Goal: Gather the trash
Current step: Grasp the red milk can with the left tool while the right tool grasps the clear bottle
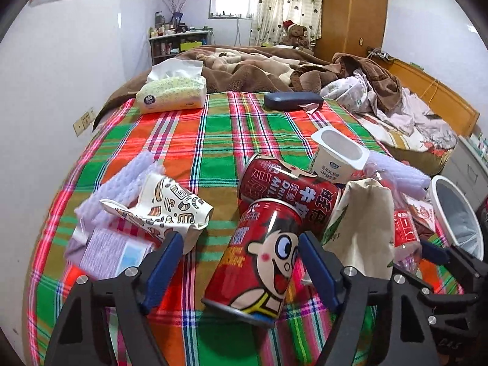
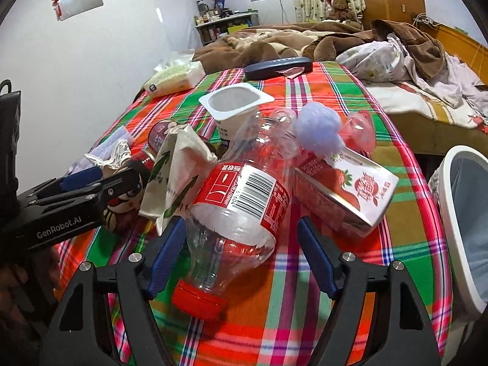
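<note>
Trash lies on a plaid cloth (image 1: 213, 140). In the left wrist view my left gripper (image 1: 241, 244) is open, its fingers on both sides of a red cartoon can (image 1: 259, 262) without touching. A second red can (image 1: 289, 192), a crumpled paper cup (image 1: 164, 207), a yogurt cup (image 1: 338, 158) and a beige pouch (image 1: 363, 228) lie around it. In the right wrist view my right gripper (image 2: 241, 228) is open around a clear plastic bottle (image 2: 235, 219) with a red cap. A strawberry carton (image 2: 344, 192) lies to its right. The left gripper (image 2: 100, 180) shows at the left.
A white bin (image 2: 460, 213) stands off the bed's right edge; it also shows in the left wrist view (image 1: 457, 213). A tissue pack (image 1: 172, 94) and a dark case (image 1: 292, 100) lie farther back. Brown blankets (image 1: 259, 67) cover the rest of the bed. Purple foam (image 1: 128, 180) lies at the left.
</note>
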